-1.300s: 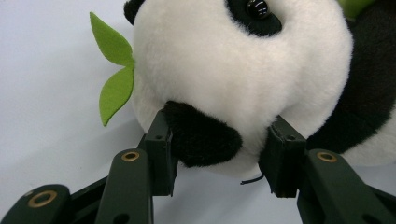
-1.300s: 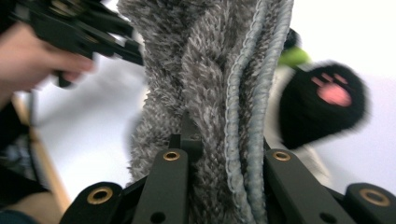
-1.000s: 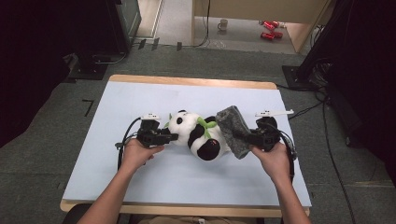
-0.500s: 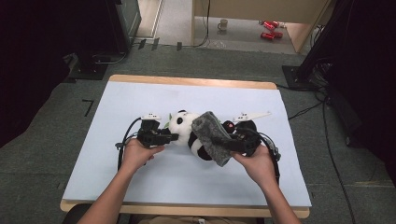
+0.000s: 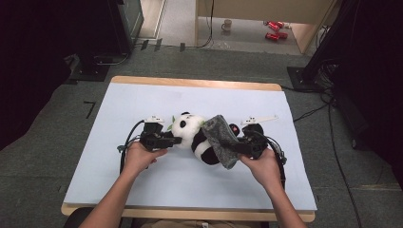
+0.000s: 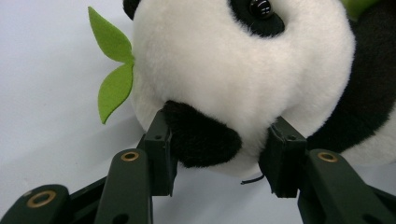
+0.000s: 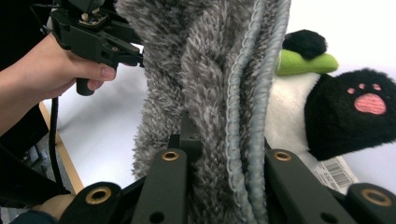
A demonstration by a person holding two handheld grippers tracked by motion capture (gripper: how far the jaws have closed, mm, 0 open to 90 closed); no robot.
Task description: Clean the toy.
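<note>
A black and white panda plush (image 5: 189,134) lies on its side in the middle of the pale mat (image 5: 142,99). My left gripper (image 5: 177,139) is shut on its head; in the left gripper view both pads (image 6: 161,149) press into the white fur around a black ear (image 6: 201,140), beside a green felt leaf (image 6: 112,70). My right gripper (image 5: 236,147) is shut on a grey fluffy cloth (image 5: 222,140) that drapes across the panda's body. The right gripper view has the folded cloth (image 7: 205,84) pinched between the jaws of that gripper (image 7: 224,158), with a black paw with pink pads (image 7: 355,112) behind.
The mat covers a wooden table whose edge (image 5: 190,81) runs along the far side. Cables (image 5: 328,123) trail on the floor to the right. A mug (image 5: 227,23) and red cans (image 5: 273,29) sit on the floor far behind. Dark cabinets stand at both back corners.
My right gripper has carried the grey cloth leftward and a little down, from beside the panda to across its body. The left gripper has held still on the head.
</note>
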